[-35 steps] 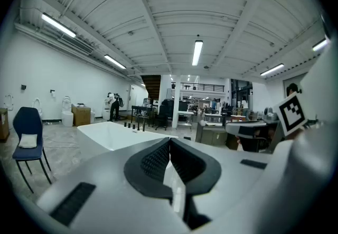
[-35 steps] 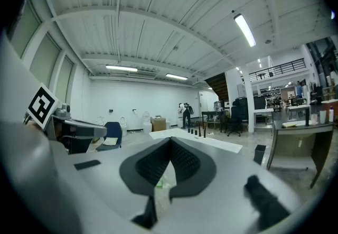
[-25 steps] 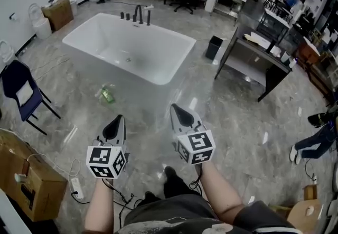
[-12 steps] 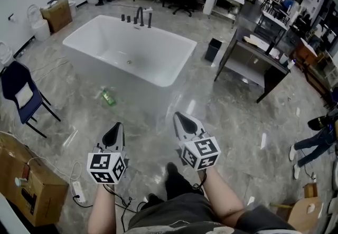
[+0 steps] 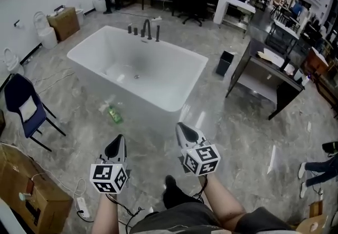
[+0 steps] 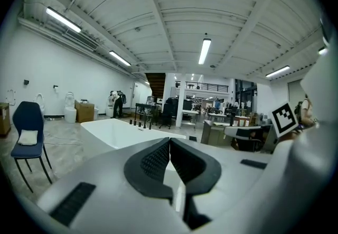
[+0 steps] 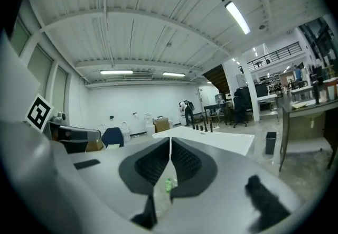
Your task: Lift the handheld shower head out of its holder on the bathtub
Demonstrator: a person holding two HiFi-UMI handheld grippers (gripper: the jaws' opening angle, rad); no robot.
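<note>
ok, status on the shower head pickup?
Left gripper and right gripper shut, empty, short of the bathtub. Faucet fixtures on far rim untouched, shower head too small to single out. Green bottle on floor near bathtub.

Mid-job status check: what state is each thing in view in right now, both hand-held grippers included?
Left hand-held gripper: shut, empty.
Right hand-held gripper: shut, empty.
White freestanding bathtub: upright, empty, drain visible.
Dark tap fittings on the tub's far rim: upright; shower head too small to single out.
Green plastic bottle: lying on the floor beside the tub.
Dark blue folding chair: unfolded, standing.
</note>
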